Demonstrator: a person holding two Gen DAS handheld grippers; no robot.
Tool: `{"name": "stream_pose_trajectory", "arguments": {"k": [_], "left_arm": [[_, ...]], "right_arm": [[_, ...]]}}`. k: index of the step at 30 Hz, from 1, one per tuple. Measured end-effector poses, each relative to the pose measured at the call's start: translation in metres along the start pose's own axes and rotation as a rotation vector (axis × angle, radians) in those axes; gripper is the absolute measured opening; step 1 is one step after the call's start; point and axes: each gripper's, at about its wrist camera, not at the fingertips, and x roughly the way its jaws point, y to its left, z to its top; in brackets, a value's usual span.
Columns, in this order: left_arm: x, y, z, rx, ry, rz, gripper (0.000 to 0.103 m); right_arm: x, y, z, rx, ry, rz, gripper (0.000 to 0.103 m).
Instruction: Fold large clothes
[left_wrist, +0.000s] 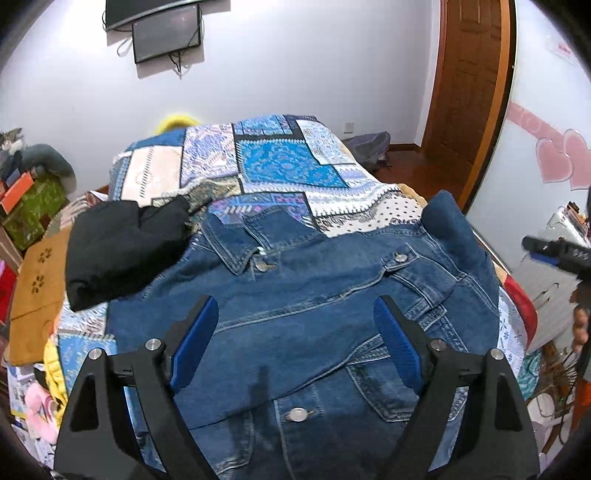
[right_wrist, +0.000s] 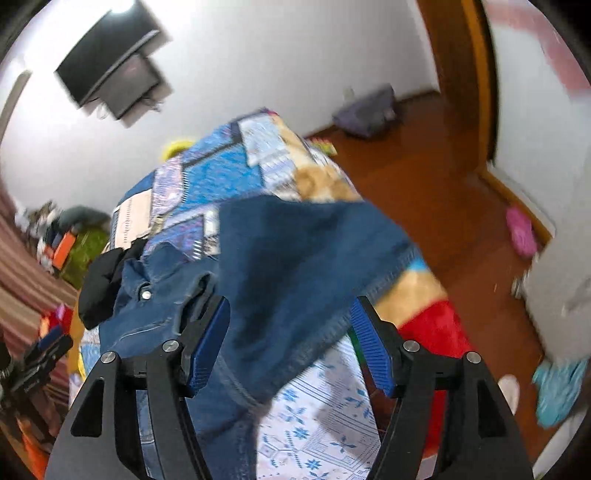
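denim jacket (left_wrist: 303, 317) spread front-up across the bed (left_wrist: 280, 166), on a blue patchwork quilt, collar toward the far wall, metal buttons showing. black garment (left_wrist: 118, 251) bunched just beside the jacket's collar, touching its shoulder. left claw (left_wrist: 295, 339) spread wide, grasping nothing, above the jacket's chest. right claw (right_wrist: 291, 343) likewise spread wide, over a raised flap of the jacket (right_wrist: 295, 266) near the bed's edge; cannot tell whether cloth touches either pad, view blurred. seen from the left wrist, right claw (left_wrist: 554, 253) at the far right edge, off the side of the bed. wooden door (left_wrist: 472, 92) and wall screens (left_wrist: 162, 29) beyond.
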Motion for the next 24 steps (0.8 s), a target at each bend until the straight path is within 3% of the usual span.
{"name": "stream_pose_trajectory", "arguments": {"k": [6, 11, 16, 18, 21, 24], "left_arm": [[0.017, -0.002, -0.007, -0.023, 0.049, -0.011, 0.086], [0.022, 0.005, -0.012, -0.042, 0.065, -0.010, 0.086], [0.028, 0.012, -0.018, -0.067, 0.081, -0.011, 0.086], [0.029, 0.014, -0.021, -0.073, 0.086, -0.007, 0.086], [0.031, 0.015, -0.025, -0.082, 0.093, -0.006, 0.086], [0.029, 0.018, -0.026, -0.092, 0.089, -0.011, 0.086]], "right_arm": [[0.052, -0.046, -0.005, 0.177, 0.126, 0.008, 0.064], [0.081, -0.070, 0.000, 0.276, 0.145, 0.042, 0.063], [0.096, -0.076, 0.014, 0.281, 0.124, -0.048, 0.039], [0.097, -0.078, 0.019, 0.293, 0.112, -0.078, 0.024], [0.091, -0.075, 0.024, 0.301, 0.096, -0.084, 0.011], [0.068, -0.060, 0.027, 0.264, 0.051, -0.059, 0.008]]}}
